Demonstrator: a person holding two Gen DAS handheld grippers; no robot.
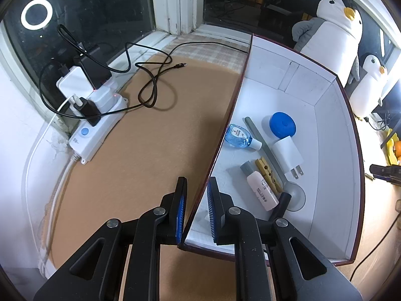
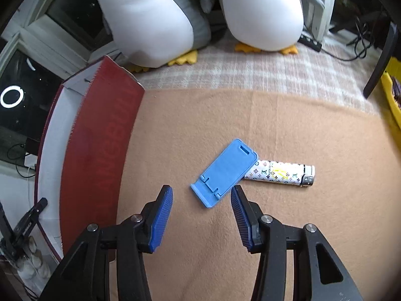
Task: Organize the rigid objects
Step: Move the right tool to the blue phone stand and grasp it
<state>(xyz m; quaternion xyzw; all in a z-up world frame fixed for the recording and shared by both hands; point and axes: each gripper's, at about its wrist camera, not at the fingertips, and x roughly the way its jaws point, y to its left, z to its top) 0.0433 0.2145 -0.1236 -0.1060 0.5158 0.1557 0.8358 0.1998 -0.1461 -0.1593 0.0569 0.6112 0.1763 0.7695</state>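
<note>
- Your left gripper [image 1: 196, 188] straddles the near side wall of the red-edged white cardboard box [image 1: 325, 130], one jaw outside and one inside; the jaws stand narrow, yet a visible gap remains on each side of the wall.
- Inside that box lie a round blue lid [image 1: 282, 125], a white plug adapter [image 1: 288, 154], a small clear blue bottle [image 1: 238, 136] and a pink tube [image 1: 262, 192].
- Your right gripper [image 2: 201, 193] hangs open and empty over the tan felt mat [image 2: 275, 225].
- The flat blue plastic phone stand [image 2: 225, 173] lies on the mat just ahead of the fingertips, its near end between them.
- The white patterned lighter [image 2: 280, 174] lies partly under the stand's right edge.
</note>
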